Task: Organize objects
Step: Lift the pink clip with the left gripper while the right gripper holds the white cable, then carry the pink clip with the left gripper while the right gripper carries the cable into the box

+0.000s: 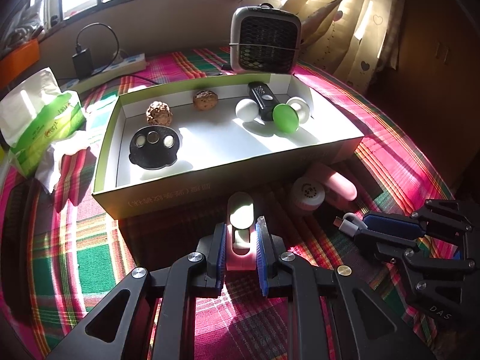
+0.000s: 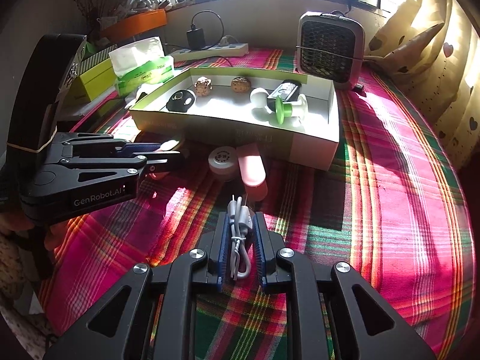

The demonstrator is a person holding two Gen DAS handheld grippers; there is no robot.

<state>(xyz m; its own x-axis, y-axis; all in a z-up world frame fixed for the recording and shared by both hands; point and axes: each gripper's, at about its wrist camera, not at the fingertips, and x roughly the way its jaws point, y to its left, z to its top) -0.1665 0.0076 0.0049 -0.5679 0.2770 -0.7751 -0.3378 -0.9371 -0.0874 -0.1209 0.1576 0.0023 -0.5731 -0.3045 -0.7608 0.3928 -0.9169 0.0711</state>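
My left gripper (image 1: 240,228) is shut on a pink oblong device (image 1: 240,219) with a white inset, just in front of the open green-and-white box (image 1: 210,192). My right gripper (image 2: 239,219) is shut on a short white cable (image 2: 238,234), held over the plaid cloth. It shows at the right of the left wrist view (image 1: 360,228). The box holds two walnuts (image 1: 159,113), a black disc (image 1: 155,147), a white ball (image 1: 246,109), a black device (image 1: 262,97) and a green-and-white spool (image 1: 286,117). A white round case (image 1: 307,195) and a pink case (image 1: 339,186) lie before the box.
A small grey fan heater (image 1: 265,39) stands behind the box. A tissue pack (image 1: 39,120) lies left of it, with a power strip and black charger (image 1: 82,61) behind. Curtains (image 1: 360,24) hang at the right. Plaid cloth (image 2: 390,210) covers the surface.
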